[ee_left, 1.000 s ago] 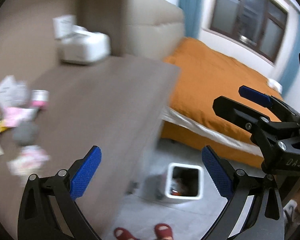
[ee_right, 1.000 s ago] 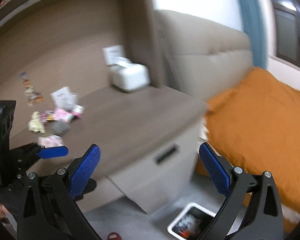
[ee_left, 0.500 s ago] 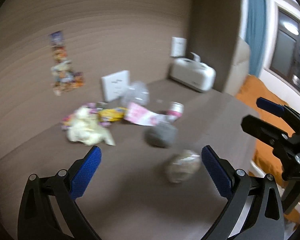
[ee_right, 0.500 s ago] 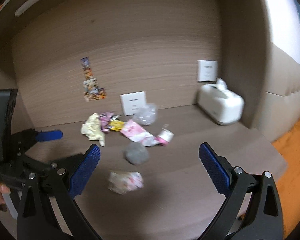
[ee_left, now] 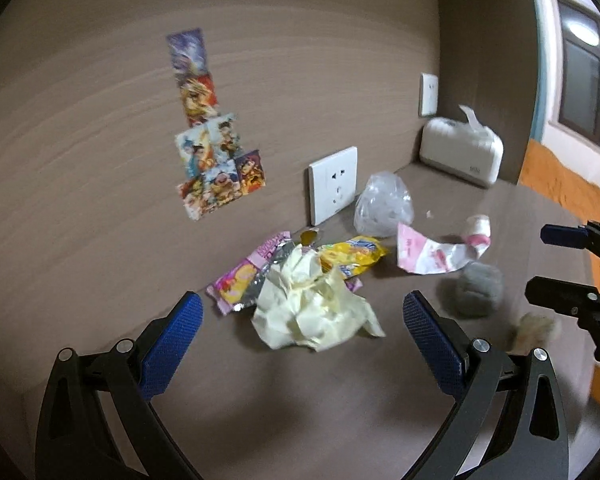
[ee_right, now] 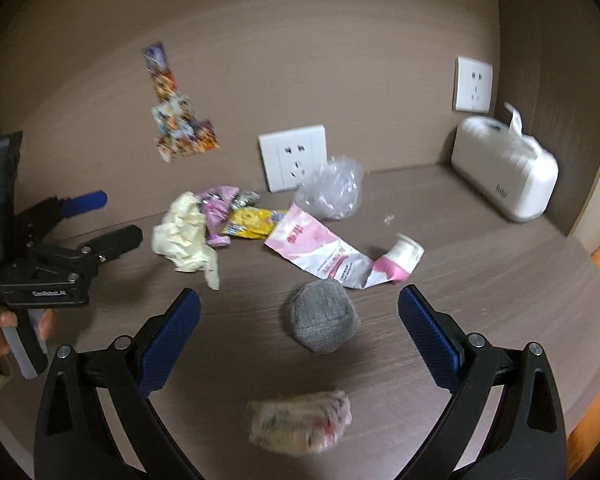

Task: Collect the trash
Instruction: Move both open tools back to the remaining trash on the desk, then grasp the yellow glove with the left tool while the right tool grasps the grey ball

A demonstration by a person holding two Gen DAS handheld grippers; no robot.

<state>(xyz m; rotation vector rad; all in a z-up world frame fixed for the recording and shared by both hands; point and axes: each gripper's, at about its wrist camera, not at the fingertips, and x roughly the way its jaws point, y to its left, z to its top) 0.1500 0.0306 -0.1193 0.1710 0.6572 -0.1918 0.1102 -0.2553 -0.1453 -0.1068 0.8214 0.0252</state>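
Observation:
Trash lies on a brown desk [ee_left: 300, 408]. My left gripper [ee_left: 300, 344] is open and empty, just in front of a crumpled pale yellow paper [ee_left: 312, 308]. Behind it lie a pink and silver wrapper [ee_left: 244, 276], a yellow wrapper [ee_left: 352, 256], a clear plastic bag [ee_left: 384, 204] and a pink and white pouch [ee_left: 432, 252]. My right gripper [ee_right: 298, 332] is open and empty around a grey ball [ee_right: 324, 316], with a crumpled printed wrapper [ee_right: 300, 420] below it. The yellow paper [ee_right: 184, 232] sits to its left.
A white tissue box [ee_right: 508, 176] stands at the back right corner. Wall sockets [ee_right: 294, 156] and stickers [ee_right: 176, 124] are on the back wall. An orange bed [ee_left: 572, 188] lies beyond the desk's right edge.
Both grippers swung left from the bed and floor bin toward the desk, then moved closer to the trash. Both stayed open.

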